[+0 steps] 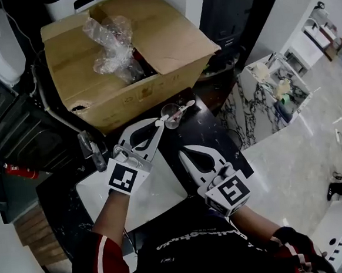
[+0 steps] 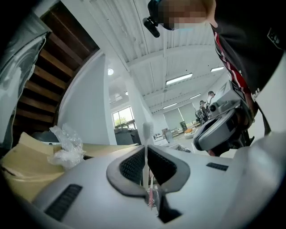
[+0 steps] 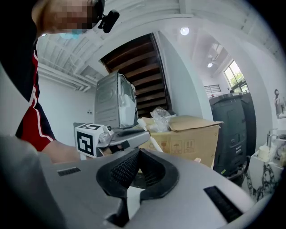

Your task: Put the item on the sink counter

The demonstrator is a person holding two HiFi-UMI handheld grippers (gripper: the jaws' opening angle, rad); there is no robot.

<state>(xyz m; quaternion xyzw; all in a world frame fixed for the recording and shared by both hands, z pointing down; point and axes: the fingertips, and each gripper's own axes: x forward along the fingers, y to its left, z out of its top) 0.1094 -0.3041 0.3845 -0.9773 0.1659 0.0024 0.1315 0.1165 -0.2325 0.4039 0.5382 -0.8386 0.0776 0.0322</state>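
A white toothbrush (image 1: 179, 109) is pinched between the jaws of my left gripper (image 1: 159, 123), which is shut on its handle. Its head points right, over a small clear cup (image 1: 170, 115) on the dark sink counter (image 1: 215, 136); I cannot tell if they touch. In the left gripper view the toothbrush (image 2: 146, 134) stands up between the closed jaws of the left gripper (image 2: 146, 151). My right gripper (image 1: 183, 152) is shut and empty, hovering over the counter just right of the white basin (image 1: 158, 193). The right gripper (image 3: 137, 153) looks at the left gripper's marker cube (image 3: 90, 139) and the brush head (image 3: 142, 122).
An open cardboard box (image 1: 126, 60) with crumpled clear plastic (image 1: 112, 42) stands at the counter's back. A chrome faucet (image 1: 93, 149) rises left of the basin. The marble-patterned counter side (image 1: 245, 106) drops to a pale floor on the right.
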